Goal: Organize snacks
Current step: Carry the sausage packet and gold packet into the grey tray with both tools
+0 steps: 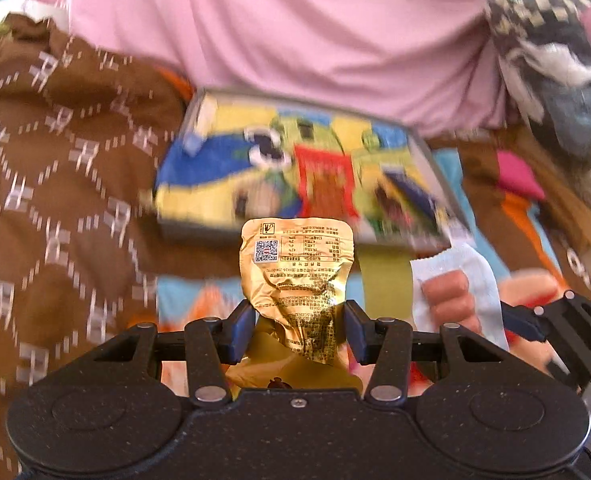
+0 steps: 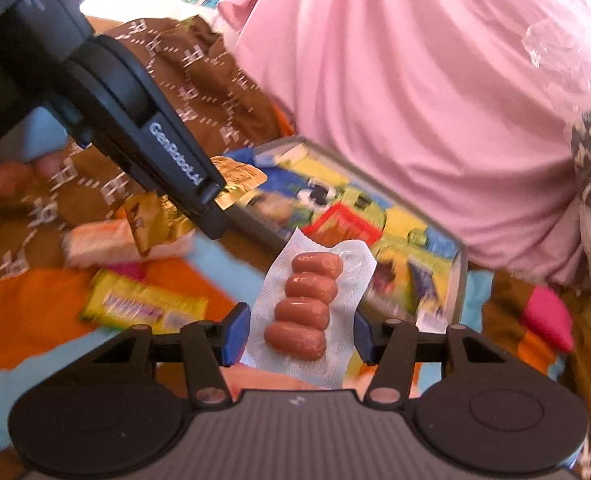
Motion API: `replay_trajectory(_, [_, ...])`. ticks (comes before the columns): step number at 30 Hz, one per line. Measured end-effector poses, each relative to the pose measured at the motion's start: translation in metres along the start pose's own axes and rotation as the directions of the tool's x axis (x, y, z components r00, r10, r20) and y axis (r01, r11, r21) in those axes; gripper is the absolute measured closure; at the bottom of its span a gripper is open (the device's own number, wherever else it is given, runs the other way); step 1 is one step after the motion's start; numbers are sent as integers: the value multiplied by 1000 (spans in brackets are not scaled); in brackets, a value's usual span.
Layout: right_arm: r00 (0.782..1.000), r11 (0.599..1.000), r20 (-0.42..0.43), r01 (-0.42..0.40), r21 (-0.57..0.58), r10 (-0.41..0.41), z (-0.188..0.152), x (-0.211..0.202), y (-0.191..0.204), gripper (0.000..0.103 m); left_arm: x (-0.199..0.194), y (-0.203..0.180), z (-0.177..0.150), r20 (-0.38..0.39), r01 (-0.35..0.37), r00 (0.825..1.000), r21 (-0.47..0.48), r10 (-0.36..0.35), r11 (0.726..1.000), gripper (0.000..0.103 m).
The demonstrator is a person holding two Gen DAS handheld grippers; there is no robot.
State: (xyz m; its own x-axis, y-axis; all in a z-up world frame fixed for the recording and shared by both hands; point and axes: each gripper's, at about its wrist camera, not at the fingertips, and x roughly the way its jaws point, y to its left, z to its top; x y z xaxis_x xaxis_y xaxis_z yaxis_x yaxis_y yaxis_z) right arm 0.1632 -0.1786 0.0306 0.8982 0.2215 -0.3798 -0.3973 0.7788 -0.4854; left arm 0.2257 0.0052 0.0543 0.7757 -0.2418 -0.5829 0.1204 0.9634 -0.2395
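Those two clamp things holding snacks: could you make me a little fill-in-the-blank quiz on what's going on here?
1. The left gripper holds a crinkled packet coloured ____.
2. The clear pack in the right gripper contains ____ small sausages.
3. Ahead of both grippers lies a colourful cartoon-printed ____, open.
4. Behind it hangs a cloth coloured ____.

Missing words: gold; four; box; pink.
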Motion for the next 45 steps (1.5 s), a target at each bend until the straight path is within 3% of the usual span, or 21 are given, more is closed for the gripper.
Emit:
replay_trajectory(9, [999, 997, 47, 5, 82, -9, 52, 82, -43, 45, 60, 20, 75, 99, -9, 995, -7, 10, 1000, 53])
replay_trajectory(13, [999, 995, 36, 4, 103, -8, 60, 118, -51, 44, 89, 34, 90, 134, -16, 991, -48, 23, 999, 53])
replay_trajectory(25, [999, 985, -27, -30, 169, 35, 53, 166, -46, 43, 135, 66, 79, 75, -40, 996, -154, 53, 987, 53])
replay_trajectory(34, [997, 977, -54, -47, 210, 60, 49, 172, -43, 42, 137, 65, 74, 55, -59, 996, -147, 67, 987, 51])
replay_trajectory(37, [997, 974, -55, -49, 223, 63, 49, 172, -43, 37, 136, 63, 74, 55, -62, 996, -138, 70, 989, 41])
replay_trajectory(39, [998, 974, -44, -40, 221, 51, 49, 168, -44, 25, 135, 61, 75, 63, -59, 996, -135, 68, 989, 33])
replay_trajectory(45, [1000, 969, -19, -14, 246, 19, 48, 151, -54, 9, 119, 52, 76, 112, -34, 993, -137, 49, 990, 12])
